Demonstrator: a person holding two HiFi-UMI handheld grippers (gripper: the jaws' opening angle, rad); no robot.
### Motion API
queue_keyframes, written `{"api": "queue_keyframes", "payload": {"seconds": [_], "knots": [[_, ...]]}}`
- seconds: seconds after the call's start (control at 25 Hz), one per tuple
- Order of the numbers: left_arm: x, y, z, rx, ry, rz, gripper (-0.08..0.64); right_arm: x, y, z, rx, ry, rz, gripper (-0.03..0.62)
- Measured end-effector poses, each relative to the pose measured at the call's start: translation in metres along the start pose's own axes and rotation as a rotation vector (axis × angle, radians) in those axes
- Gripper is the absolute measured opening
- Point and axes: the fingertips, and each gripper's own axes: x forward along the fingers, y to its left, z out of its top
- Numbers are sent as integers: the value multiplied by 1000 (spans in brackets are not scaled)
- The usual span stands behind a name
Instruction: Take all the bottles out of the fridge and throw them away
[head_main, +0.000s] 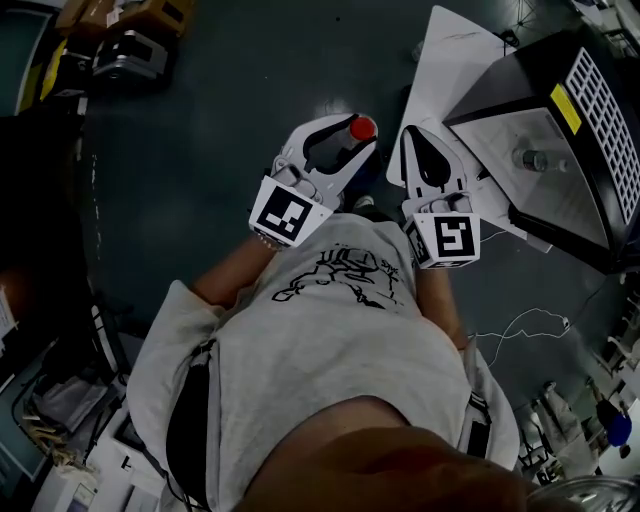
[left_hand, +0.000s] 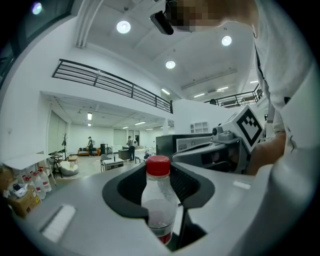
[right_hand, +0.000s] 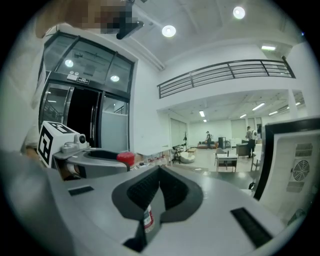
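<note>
Head view looks steeply down on both hand-held grippers (head_main: 345, 135) (head_main: 423, 142); their views face level.

Dark floor (head_main: 220, 130) with white cable (head_main: 520, 320) and black fridge (head_main: 590, 130).

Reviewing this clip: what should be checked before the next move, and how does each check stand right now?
1. Bottle gripped by left gripper: ok, upright between its jaws.
2. Right gripper shut: ok, jaws together.
3. Bin in sight: not ok, none shows in any view.
4. Fridge emptied: not ok, a second bottle lies inside.
</note>
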Motion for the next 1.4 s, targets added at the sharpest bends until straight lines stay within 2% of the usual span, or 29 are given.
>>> {"api": "queue_keyframes", "payload": {"seconds": [0.08,0.28,0.52,1.04,1.4], "knots": [[1,-1,1,-6,-2,9,152,-1,-1,-1,0,22,4,9],[6,-7,7,-8,-2,20,152,-2,-4,8,-19,-1,29,9],[13,-11,-5,-8,25,31,152,-3,-8,-4,-15,30,53,9],[15,-24,-50,-52,102,24,150,-7,-5,-54,30,128,87,9],[14,-34,-79,-72,114,15,150,-11,-3,-87,45,178,88,9]]}}
